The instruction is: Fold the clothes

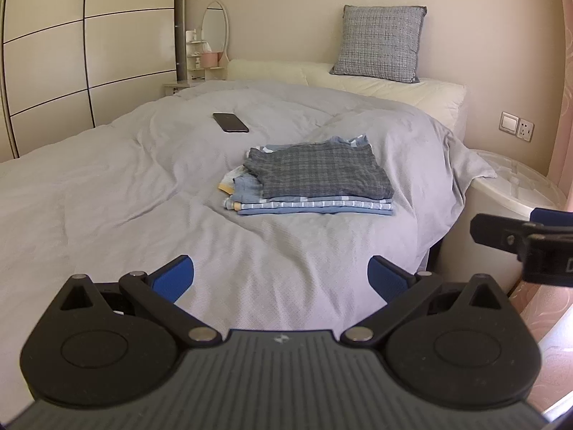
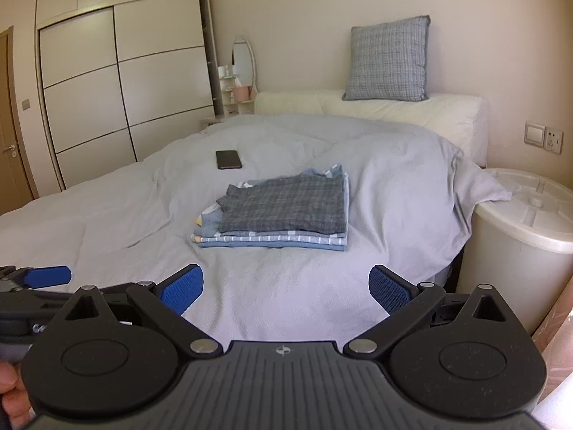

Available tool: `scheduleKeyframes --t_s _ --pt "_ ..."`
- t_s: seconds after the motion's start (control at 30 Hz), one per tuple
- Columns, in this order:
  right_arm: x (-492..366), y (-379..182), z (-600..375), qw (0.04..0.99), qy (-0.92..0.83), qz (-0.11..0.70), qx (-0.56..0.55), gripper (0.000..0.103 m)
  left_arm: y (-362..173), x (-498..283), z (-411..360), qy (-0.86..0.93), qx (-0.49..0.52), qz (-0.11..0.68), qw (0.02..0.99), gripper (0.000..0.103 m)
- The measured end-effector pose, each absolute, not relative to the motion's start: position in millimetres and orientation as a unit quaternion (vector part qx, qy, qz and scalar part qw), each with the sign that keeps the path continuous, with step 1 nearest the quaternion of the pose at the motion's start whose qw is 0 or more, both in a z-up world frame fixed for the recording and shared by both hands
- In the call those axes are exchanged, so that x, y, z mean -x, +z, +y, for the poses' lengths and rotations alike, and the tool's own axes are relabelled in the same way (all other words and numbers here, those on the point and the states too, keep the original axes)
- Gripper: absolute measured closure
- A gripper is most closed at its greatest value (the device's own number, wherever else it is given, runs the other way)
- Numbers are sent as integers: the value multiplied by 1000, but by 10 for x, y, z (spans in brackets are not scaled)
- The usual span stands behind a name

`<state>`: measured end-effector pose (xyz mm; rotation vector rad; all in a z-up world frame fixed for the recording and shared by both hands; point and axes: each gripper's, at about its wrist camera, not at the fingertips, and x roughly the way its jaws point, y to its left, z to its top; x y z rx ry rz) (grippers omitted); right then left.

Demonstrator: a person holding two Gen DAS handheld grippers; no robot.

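Note:
A neat stack of folded clothes point(image 1: 311, 179) point(image 2: 279, 211) lies on the grey bed cover, a dark grey checked garment on top of several blue and striped ones. My left gripper point(image 1: 281, 277) hovers open over the near part of the bed, well short of the stack, with nothing between its blue pads. My right gripper point(image 2: 286, 288) is also open and empty, at a similar distance from the stack. Part of the right gripper point(image 1: 501, 236) shows at the right edge of the left wrist view, and a blue pad of the left gripper point(image 2: 48, 275) at the left edge of the right wrist view.
A black phone point(image 1: 230, 122) point(image 2: 228, 159) lies on the bed point(image 1: 107, 186) beyond the stack. A grey cushion point(image 1: 381, 43) leans on cream pillows at the headboard. A white round bin point(image 2: 523, 236) stands by the bed's right side. A wardrobe point(image 2: 118, 82) fills the left wall.

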<state>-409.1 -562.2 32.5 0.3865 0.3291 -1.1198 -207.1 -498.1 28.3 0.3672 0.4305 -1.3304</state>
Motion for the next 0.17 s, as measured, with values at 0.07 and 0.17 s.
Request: scheduleKeyframes --t_s 0.07,0.17 --pt "4057 331 -5595 819 -523 156 -176 2 307 2058 -4924 -609 -165 195 751 1" --pt "4005 324 -5548 821 -520 159 -171 2 346 2039 -4846 -611 -158 190 752 1"
